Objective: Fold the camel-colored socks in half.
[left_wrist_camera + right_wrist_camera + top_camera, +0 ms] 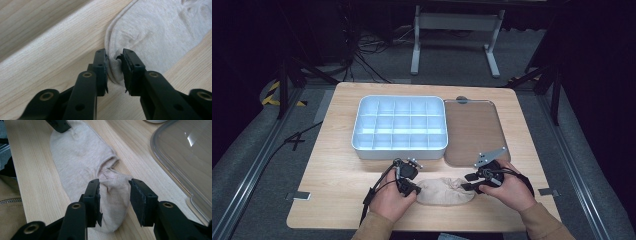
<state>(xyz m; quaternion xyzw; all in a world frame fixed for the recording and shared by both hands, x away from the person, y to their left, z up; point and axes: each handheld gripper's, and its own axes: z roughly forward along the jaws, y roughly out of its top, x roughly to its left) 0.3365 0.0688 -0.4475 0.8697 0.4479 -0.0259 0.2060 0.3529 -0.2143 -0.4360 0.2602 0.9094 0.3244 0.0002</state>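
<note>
Sock (pixel 443 191): flat on table (pixel 337 165), near edge, before divided tray (pixel 399 125) | left gripper (pixel 115 66): jaws pinch one end | right gripper (pixel 114 195): jaws apart, straddling other end | close low on the fabric, you keep it taut.

High view: surface (pixel 337 150) evenly lit from above, surroundings nearly black, slightly soft overall. Clear lid (pixel 185 152) carries a small white glare spot in the right gripper view. Both gripper views bright, sock (pixel 82 157) weave sharp at mid-distance, near black jaws soft and underexposed. Shadows under the sock faint, diffuse.
</note>
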